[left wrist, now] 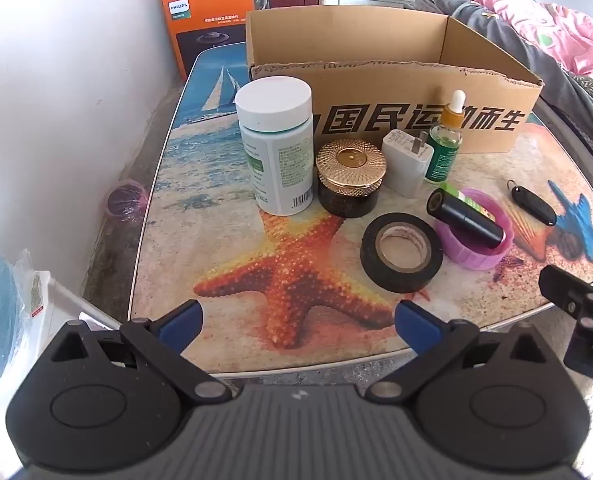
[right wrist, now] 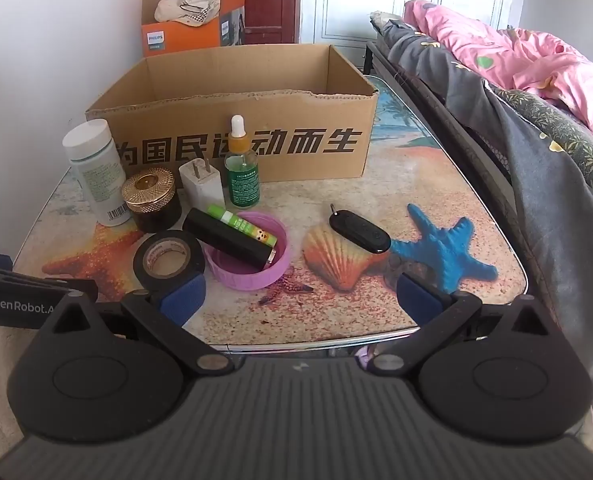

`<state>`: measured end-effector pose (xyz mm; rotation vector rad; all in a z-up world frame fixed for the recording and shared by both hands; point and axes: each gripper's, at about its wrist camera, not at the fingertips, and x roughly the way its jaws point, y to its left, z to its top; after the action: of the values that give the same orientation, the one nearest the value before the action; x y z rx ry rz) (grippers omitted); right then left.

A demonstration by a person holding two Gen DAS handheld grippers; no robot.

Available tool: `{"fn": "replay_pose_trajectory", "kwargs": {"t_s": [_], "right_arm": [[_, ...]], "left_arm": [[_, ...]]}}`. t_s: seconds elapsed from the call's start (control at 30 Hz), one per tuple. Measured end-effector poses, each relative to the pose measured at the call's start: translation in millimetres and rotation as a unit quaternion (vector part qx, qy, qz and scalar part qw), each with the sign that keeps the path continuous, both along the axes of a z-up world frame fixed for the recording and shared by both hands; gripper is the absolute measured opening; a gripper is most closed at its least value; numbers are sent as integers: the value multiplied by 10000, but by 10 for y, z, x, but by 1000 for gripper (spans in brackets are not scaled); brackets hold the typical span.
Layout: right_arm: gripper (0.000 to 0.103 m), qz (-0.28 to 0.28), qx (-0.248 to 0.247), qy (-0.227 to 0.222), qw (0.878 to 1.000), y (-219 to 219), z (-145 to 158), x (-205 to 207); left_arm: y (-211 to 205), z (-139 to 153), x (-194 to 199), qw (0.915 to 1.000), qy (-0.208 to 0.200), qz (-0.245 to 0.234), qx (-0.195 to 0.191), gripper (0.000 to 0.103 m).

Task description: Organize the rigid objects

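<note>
An open cardboard box (left wrist: 416, 120) (right wrist: 232, 152) stands at the back of the table. In front of it are a white pill bottle (left wrist: 276, 148) (right wrist: 96, 172), a gold-lidded jar (left wrist: 350, 178) (right wrist: 150, 198), a white charger (left wrist: 406, 162) (right wrist: 202, 186), a green dropper bottle (left wrist: 446, 142) (right wrist: 241, 170), a black tape roll (left wrist: 401, 252) (right wrist: 168, 260), a purple lid (left wrist: 474, 256) (right wrist: 248, 276) holding a black tube (left wrist: 466, 216) (right wrist: 232, 238) and a green stick (right wrist: 242, 224), and a black key fob (left wrist: 534, 204) (right wrist: 360, 232). My left gripper (left wrist: 298, 318) and right gripper (right wrist: 300, 296) hang open, empty, above the table's near edge.
The table (left wrist: 232, 328) carries a beach print. A white wall (left wrist: 56, 100) runs along the left, with an orange box (left wrist: 200, 20) (right wrist: 184, 36) of cloth behind. A bed with pink and grey bedding (right wrist: 536, 92) borders the right. A plastic bag (left wrist: 0, 300) lies low left.
</note>
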<state>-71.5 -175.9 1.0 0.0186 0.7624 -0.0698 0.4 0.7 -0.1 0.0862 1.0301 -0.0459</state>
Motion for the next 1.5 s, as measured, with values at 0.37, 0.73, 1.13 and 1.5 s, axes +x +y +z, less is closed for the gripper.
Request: {"fn": "replay_pose_trajectory", "kwargs": {"t_s": [0.37,0.73,1.13,1.5], "right_arm": [[102,178,79,55,9998,81,48,89],[102,170,-1,157,9997,105,40,78],[102,162,90,281,9994,152,78,105],[102,176,207,284,9992,163,89,87]], "left_arm": [[44,5,1,9997,-89,166,121,102],[59,44,-11,9997,-141,180,71,102],[101,93,-28,9995,-186,239,59,102],[104,113,-19,9995,-161,269,90,102]]}}
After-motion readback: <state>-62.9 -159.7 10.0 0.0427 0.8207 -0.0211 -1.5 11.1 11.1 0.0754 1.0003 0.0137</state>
